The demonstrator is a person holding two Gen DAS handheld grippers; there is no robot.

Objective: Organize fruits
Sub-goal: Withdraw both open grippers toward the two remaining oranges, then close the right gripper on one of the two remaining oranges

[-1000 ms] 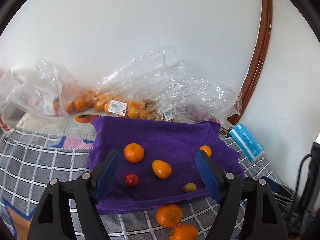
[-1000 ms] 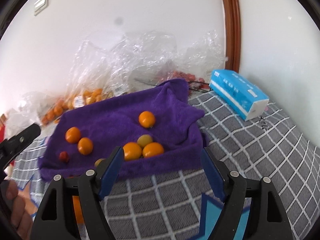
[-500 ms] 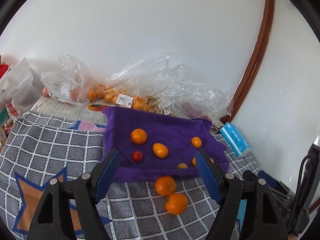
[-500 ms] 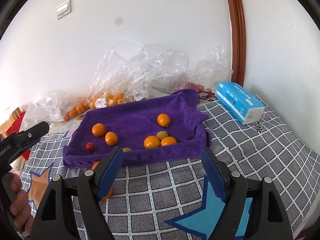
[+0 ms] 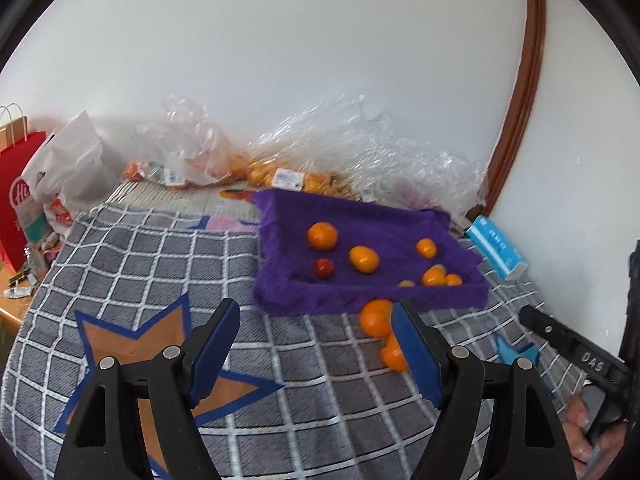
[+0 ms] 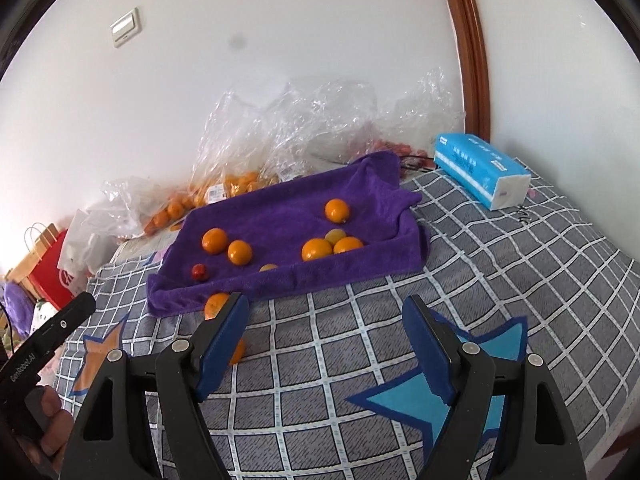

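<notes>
Both tongs (image 5: 316, 344) (image 6: 326, 340) pulled back — spread, empty; oranges (image 5: 376, 317) lie just ahead, beside purple towel (image 5: 360, 224).

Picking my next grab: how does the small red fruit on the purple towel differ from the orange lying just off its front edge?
The red fruit is much smaller and deep red; the orange is bigger and bright orange. The red fruit lies on the towel, inside its raised front edge; the orange lies on the checked blanket against that edge, beside a second orange. Both are round and free of any gripper.
</notes>
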